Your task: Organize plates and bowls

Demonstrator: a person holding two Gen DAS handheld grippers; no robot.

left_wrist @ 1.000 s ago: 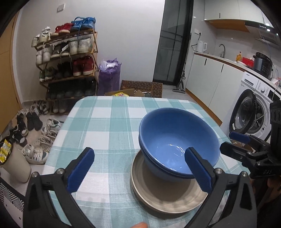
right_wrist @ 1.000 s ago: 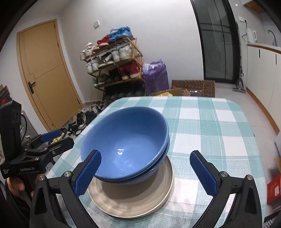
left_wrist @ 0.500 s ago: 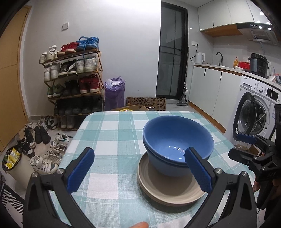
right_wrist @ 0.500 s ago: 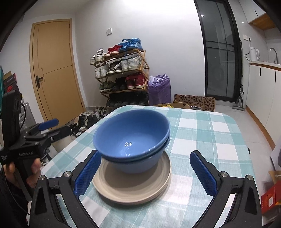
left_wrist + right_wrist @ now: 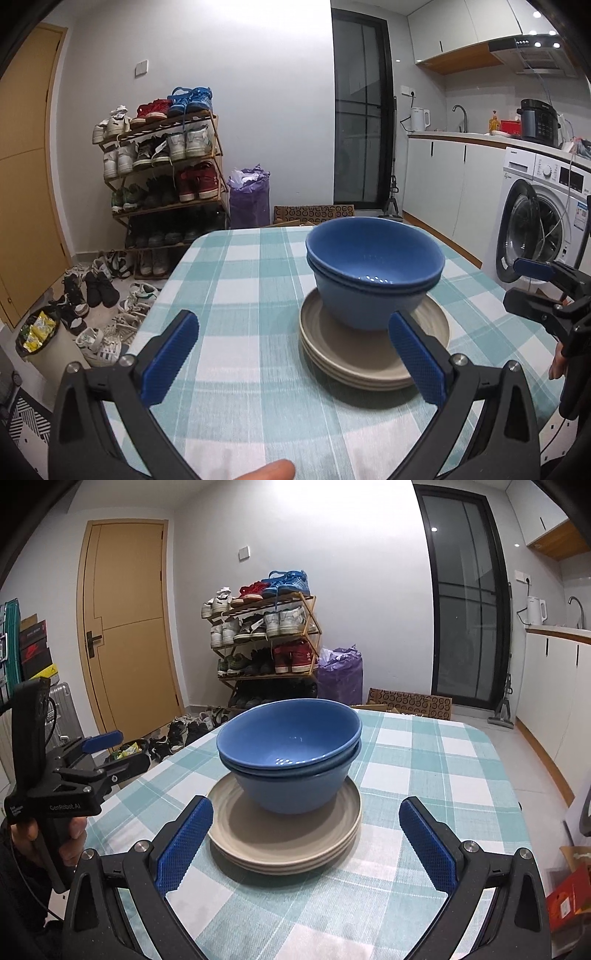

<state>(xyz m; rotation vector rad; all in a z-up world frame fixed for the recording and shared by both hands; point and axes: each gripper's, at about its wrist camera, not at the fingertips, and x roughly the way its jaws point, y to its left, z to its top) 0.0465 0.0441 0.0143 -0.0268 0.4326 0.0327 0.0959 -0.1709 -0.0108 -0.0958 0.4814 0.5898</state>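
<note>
Two nested blue bowls [image 5: 375,269] sit on a stack of beige plates [image 5: 354,354] on the checked table [image 5: 236,332]. The same bowls [image 5: 291,753] and plates [image 5: 284,834] show in the right wrist view. My left gripper [image 5: 291,354] is open and empty, held near the table's front edge, with the stack ahead and to its right. My right gripper [image 5: 304,842] is open and empty, low in front of the stack. The right gripper [image 5: 543,291] also shows at the right in the left wrist view; the left gripper [image 5: 96,753] shows at the left in the right wrist view.
A shoe rack [image 5: 166,177] and loose shoes stand beyond the table's far left. A purple bag [image 5: 249,201], a cardboard box [image 5: 410,701], a washing machine [image 5: 535,221] and kitchen counter lie to the right. A wooden door [image 5: 129,627] is at the left.
Both grippers have drawn back and dropped lower, so the stack looks farther away and is seen more from the side. The bowls and plates have not moved.
</note>
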